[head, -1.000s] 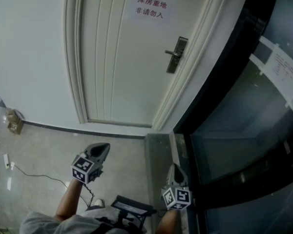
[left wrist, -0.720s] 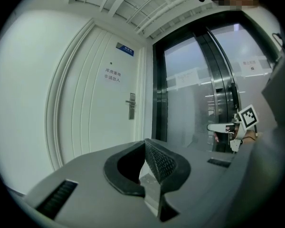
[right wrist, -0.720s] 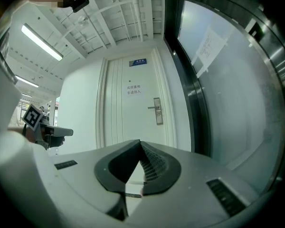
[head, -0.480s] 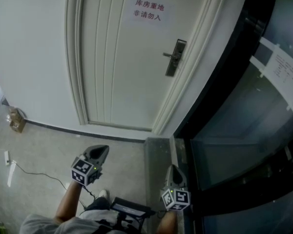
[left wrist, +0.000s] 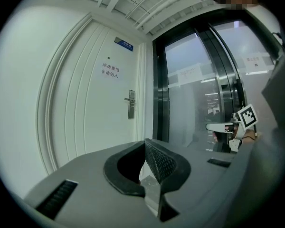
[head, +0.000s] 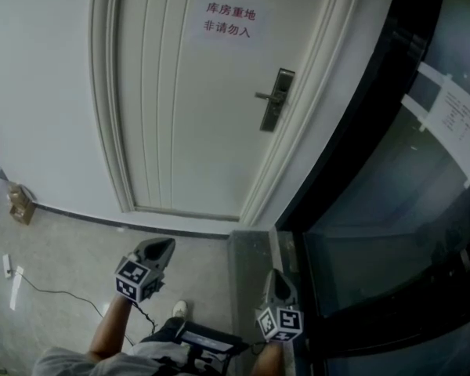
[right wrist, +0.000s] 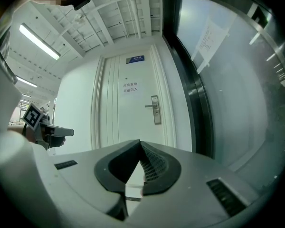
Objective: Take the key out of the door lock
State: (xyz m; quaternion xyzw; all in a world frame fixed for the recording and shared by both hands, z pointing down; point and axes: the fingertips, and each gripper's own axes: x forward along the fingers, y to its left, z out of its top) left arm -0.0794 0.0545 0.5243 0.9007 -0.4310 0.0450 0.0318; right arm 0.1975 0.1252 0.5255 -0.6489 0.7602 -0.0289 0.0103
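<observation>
A white door carries a metal lock plate with a lever handle, which also shows as the lock plate and the lock plate in the two gripper views. No key can be made out at this distance. My left gripper is held low, well short of the door, with its jaws shut and empty. To its right, my right gripper hangs near the glass wall, also shut with nothing in it. Each gripper view shows the other gripper off to the side.
A paper sign with red print hangs on the door. A black-framed glass wall runs along the right, with a notice taped on it. A cardboard box and a white power strip with cable lie on the floor at left.
The door and its lock have slid slightly left and down in the head view and look a little nearer. Both grippers keep their places, shut.
</observation>
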